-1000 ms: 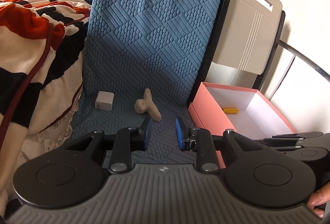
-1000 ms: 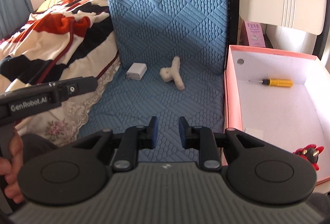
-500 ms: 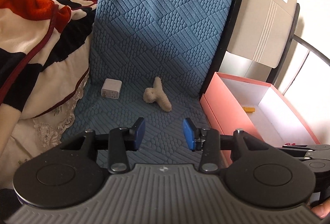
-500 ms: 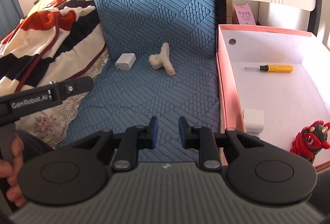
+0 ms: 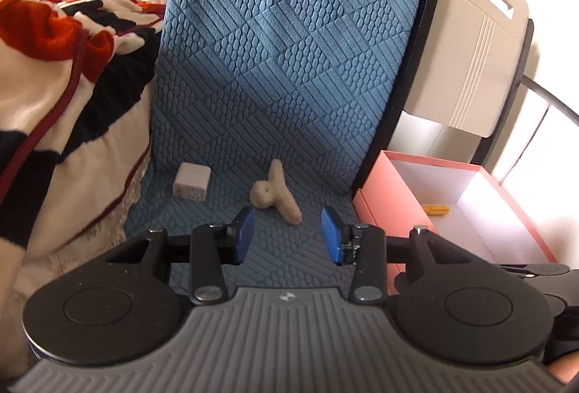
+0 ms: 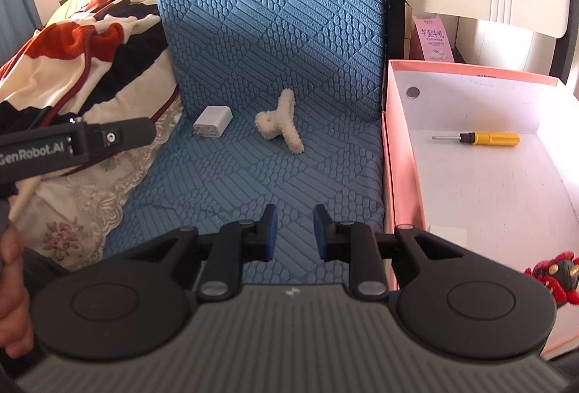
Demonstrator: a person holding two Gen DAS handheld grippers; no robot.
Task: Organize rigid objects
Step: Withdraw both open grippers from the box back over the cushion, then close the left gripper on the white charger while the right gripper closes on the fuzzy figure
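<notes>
Now we line left gripper on fuzzy clip, jaws just opened, nothing between; right gripper narrow gap, empty; box beside for drop-off.

Blue mat quilted cloth; hair clip fuzzy; charger smooth plastic; pink box matt card.

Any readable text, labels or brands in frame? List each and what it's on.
"GenRobot.AI": white lettering on the side of the left gripper, seen from the right wrist view; the first letter is cut at the edge.
Pink carton behind the pink box: printed characters, too small to read.
White charger: markings on its plug face, too blurred to read.
</notes>
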